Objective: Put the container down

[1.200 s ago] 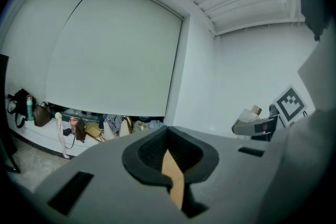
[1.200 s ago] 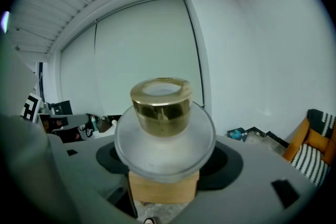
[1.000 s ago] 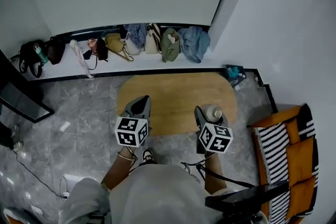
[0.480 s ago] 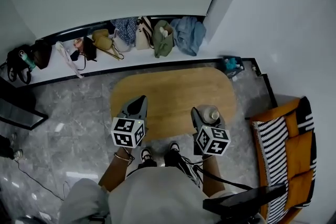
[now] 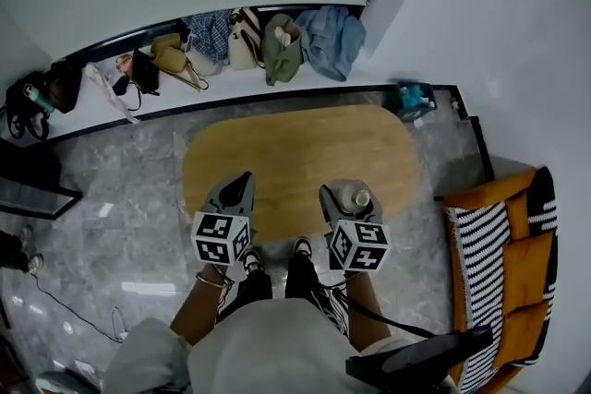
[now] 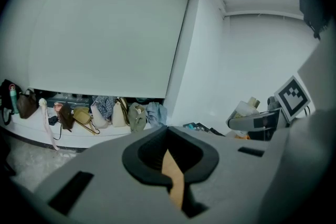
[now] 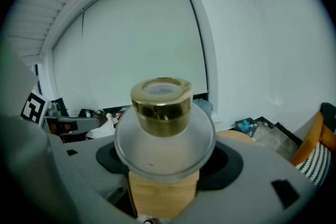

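Right gripper, with the container, has shifted left along the near edge of the table and stands closer to its middle than one second ago. Two shoes now show below that edge, where one showed before. Table and ledge bags sit further left in frame.

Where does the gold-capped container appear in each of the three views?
Head view: container lower centre-right, near the wooden table's front edge.
Left gripper view: far right, mid-height.
Right gripper view: centre, between the jaws.
Shared landmark: the wooden table.
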Motion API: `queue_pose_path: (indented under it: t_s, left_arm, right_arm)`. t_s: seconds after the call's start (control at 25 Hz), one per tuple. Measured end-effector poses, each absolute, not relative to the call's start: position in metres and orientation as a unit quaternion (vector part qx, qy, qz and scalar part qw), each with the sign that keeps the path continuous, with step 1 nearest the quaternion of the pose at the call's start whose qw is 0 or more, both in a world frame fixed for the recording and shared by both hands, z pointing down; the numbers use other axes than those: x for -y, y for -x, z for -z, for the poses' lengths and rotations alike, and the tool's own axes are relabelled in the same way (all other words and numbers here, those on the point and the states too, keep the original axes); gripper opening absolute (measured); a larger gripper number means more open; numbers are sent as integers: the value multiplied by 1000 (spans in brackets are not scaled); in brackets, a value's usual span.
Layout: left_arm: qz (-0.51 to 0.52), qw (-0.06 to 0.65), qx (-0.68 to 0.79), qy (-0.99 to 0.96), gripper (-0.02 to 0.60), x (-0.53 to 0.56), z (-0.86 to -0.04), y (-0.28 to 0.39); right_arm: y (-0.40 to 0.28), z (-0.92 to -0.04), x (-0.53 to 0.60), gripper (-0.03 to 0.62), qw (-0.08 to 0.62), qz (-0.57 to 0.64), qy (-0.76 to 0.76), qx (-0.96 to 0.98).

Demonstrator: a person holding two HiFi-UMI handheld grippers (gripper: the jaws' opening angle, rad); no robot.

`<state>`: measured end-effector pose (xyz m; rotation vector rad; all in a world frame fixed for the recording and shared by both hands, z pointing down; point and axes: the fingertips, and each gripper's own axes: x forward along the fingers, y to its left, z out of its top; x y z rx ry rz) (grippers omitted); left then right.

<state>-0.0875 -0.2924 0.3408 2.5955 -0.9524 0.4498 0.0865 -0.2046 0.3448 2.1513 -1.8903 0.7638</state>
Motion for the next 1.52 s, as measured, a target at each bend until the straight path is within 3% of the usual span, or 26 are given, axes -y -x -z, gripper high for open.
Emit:
queue_pose_path:
  t_s: [0.4, 1.16, 1.52]
  left_arm:
    - [-199, 193, 319, -906, 8, 296, -401, 45]
    - [-273, 257, 271, -886, 8, 262, -618, -17]
    - [-287, 268, 243, -887, 8, 234, -662, -35]
  right_arm:
    - [-128, -407, 199, 354, 92, -298, -725, 614]
    - [-184, -606, 169, 354, 103, -356, -727, 578]
    - [-186, -664, 134, 354, 113, -386, -722, 562]
